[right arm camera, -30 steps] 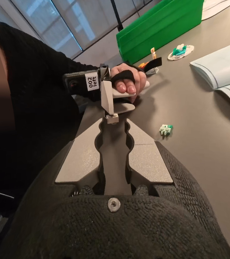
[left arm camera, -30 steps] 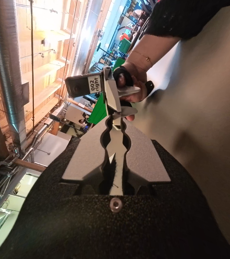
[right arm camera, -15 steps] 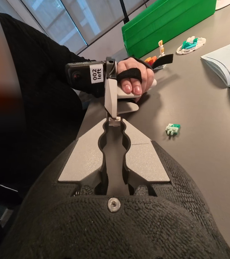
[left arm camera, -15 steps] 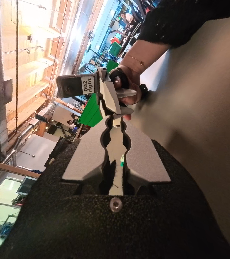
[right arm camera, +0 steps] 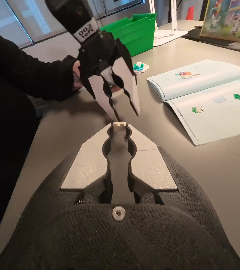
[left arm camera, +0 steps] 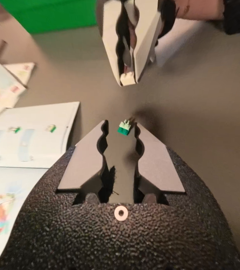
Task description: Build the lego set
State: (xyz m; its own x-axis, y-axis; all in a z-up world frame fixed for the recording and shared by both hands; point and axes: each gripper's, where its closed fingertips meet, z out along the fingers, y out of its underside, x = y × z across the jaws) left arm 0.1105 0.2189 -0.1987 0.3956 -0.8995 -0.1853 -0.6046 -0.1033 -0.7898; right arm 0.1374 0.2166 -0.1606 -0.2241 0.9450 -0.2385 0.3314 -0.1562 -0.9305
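My right gripper (right arm camera: 119, 124) is shut on a small white brick (right arm camera: 119, 125) at its fingertips. In the left wrist view the right gripper (left arm camera: 127, 84) hangs tips down from the top, with the white brick (left arm camera: 127, 79) between them. My left gripper (left arm camera: 121, 123) is open and empty. A small piece of light green and dark green bricks (left arm camera: 124, 128) lies on the grey table (left arm camera: 197, 116), seen between its fingertips. In the right wrist view the left gripper (right arm camera: 127, 116) points down just beyond the white brick. The green piece is hidden there.
An open instruction booklet (right arm camera: 204, 102) lies to the right, and shows in the left wrist view (left arm camera: 28, 131) too. A green bin (right arm camera: 131, 36) stands at the back. A small round white and teal build (right arm camera: 140, 68), a white lamp base (right arm camera: 169, 33) and a set box (right arm camera: 226, 19) lie beyond.
The white brick has passed from my left gripper to my right one, which shut on it. The left gripper opened. Both grippers swung down toward the table, over the green piece.
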